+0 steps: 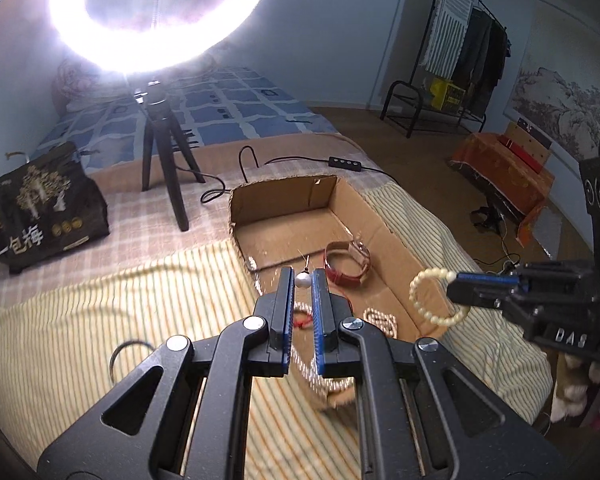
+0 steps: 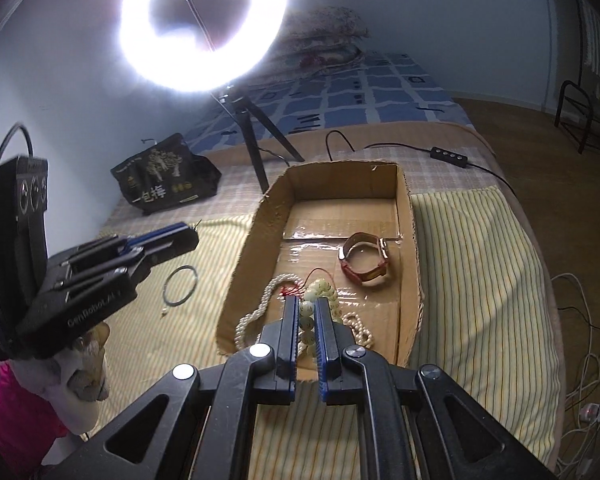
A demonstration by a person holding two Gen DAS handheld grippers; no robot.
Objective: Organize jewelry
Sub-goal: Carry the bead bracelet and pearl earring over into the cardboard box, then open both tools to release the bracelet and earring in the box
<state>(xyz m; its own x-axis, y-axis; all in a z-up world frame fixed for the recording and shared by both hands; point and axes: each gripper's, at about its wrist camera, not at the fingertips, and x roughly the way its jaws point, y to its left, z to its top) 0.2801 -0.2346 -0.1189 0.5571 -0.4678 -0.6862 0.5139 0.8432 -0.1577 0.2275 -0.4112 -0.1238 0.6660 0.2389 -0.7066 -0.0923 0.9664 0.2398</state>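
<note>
Currently both jaws are clamped. Left gripper (image 1: pixel 303 280) pinches a white pearl pendant (image 1: pixel 303 279) at the fingertips, thin wire sticking up from it, held above the near left edge of the cardboard box (image 2: pixel 407 240). Right gripper (image 2: pixel 308 310) is closed on a cream bead bracelet (image 2: pixel 306 314), its loop hanging free over the box's right wall in the left wrist view. Inside the box: red-strap watch (image 2: pixel 365 258), a pearl strand (image 2: pixel 256 312) and red cord. Dark ring (image 2: pixel 180 285) lies on the striped cloth (image 2: pixel 472 264) left of the box. Ring light (image 2: pixel 204 24) on a tripod and a black bag (image 2: pixel 166 178) stand behind.
</note>
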